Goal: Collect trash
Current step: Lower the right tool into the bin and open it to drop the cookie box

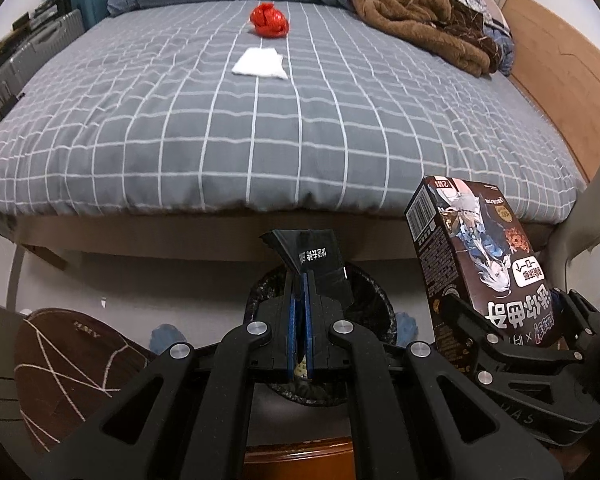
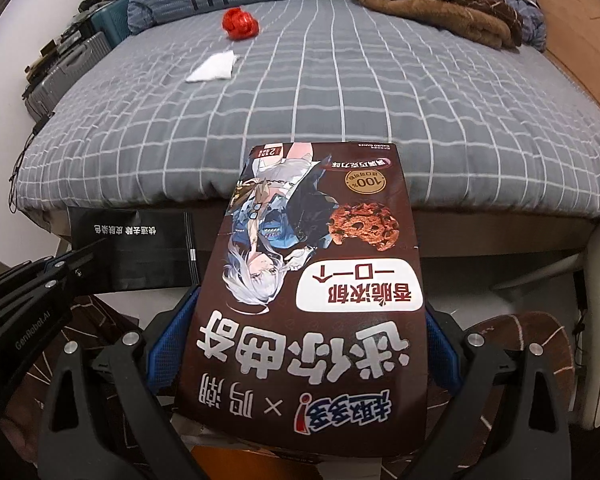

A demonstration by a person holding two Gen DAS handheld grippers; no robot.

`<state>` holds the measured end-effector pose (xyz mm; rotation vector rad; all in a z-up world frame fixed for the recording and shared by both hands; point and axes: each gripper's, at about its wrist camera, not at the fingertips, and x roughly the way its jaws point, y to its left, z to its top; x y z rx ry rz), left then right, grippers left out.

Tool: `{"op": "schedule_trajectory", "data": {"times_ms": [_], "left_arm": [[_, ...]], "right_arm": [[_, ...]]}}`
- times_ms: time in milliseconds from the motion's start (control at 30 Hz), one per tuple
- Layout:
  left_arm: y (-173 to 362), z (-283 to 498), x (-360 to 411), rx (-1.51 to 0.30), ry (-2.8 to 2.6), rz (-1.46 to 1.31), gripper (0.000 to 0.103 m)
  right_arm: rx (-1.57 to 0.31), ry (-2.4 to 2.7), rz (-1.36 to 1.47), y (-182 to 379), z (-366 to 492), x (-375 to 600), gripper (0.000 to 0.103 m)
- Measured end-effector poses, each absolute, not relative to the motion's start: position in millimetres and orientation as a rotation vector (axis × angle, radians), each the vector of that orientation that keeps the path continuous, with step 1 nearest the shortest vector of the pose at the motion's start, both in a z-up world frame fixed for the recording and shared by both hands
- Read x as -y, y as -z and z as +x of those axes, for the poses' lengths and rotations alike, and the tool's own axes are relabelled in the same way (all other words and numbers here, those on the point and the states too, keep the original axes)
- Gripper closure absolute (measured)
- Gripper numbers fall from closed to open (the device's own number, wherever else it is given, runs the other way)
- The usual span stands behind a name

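A wide bed (image 1: 292, 132) fills the room, spread with a grey sheet checked in white. A brown blanket (image 1: 416, 20) lies heaped at its far right corner — suitcases (image 1: 40, 52) stand along the left wall. Wooden panelling (image 1: 560, 80) runs along the right.

Below my left gripper (image 1: 301, 280), the bin (image 1: 374, 304) mouth is partly covered by the held black sachet (image 1: 316, 258). My cookie box (image 2: 312, 300) crowds the right. Slippers (image 1: 66, 364) flank the bin.
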<state>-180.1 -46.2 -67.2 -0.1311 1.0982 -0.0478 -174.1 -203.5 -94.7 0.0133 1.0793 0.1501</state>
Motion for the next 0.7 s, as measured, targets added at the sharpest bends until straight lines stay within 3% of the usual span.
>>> {"op": "schedule_trajectory", "data": {"times_ms": [700], "left_arm": [[160, -157, 35, -1.272, 0.031, -0.153, 0.101]], "right_arm": [[-1.24, -0.163, 0.006, 174, -146, 200, 0.011]]}}
